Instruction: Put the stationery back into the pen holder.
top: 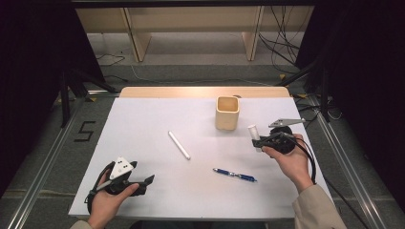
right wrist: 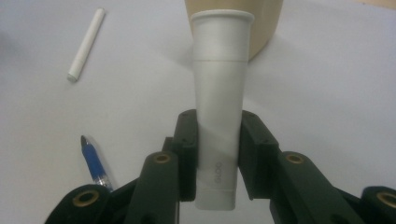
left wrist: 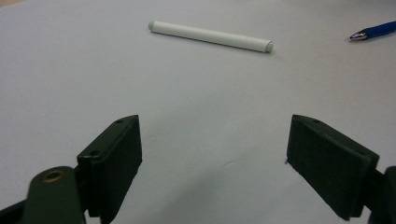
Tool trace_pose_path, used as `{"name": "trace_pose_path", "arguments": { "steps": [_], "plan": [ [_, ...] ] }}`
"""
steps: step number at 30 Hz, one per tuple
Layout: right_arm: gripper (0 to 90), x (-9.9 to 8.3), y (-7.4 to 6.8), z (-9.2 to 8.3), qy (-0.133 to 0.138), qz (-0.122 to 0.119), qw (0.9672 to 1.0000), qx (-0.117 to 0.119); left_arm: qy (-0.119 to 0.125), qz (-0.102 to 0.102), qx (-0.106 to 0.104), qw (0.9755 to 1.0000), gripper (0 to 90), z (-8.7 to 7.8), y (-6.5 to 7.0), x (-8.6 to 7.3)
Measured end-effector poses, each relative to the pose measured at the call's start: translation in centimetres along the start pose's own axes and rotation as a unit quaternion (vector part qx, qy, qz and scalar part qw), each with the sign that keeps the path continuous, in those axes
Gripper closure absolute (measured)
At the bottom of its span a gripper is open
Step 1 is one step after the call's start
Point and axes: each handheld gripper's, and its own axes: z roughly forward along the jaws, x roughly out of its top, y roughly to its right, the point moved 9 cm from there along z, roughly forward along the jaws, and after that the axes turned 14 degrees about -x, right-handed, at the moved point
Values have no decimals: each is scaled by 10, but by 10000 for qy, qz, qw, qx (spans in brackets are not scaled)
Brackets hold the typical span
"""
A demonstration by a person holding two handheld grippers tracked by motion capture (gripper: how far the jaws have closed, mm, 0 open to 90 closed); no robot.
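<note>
My right gripper point(right wrist: 218, 142) is shut on a white glue tube point(right wrist: 219, 98), its cap end pointing toward the beige square cup point(right wrist: 266, 23). From above, that gripper point(top: 260, 141) holds the tube point(top: 253, 132) just right of the cup point(top: 227, 112). A white stick point(top: 179, 144) lies mid-table, also visible as the stick point(left wrist: 210, 36) ahead of my left gripper point(left wrist: 212, 163), which is open over bare table with nothing between its jaws. The left gripper point(top: 143, 183) sits near the front left. A blue pen point(top: 235, 175) lies front of centre.
The white tabletop point(top: 143, 119) has a wooden strip at its far edge. Metal rails run along both sides on the floor. Shelving and cables stand beyond the table. The blue pen tip point(left wrist: 369, 32) lies to the right of the stick.
</note>
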Motion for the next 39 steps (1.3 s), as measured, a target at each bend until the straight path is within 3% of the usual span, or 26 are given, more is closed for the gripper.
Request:
{"name": "trace_pose_path", "arguments": {
  "steps": [8,13,17,39],
  "plan": [
    [711,12,-2,-2,497,249,9985,-28,20,-13,30,10000,182,0,-1,0],
    [711,24,-3,-3,942,494,9943,-80,23,-23,31,10000,181,0,-1,0],
    [711,30,-4,-3,1137,600,9916,-126,31,-29,40,10000,183,0,-1,0],
    [711,57,-8,5,1706,748,9819,-352,29,-50,41,10000,184,1,-1,-1]
  ]
}}
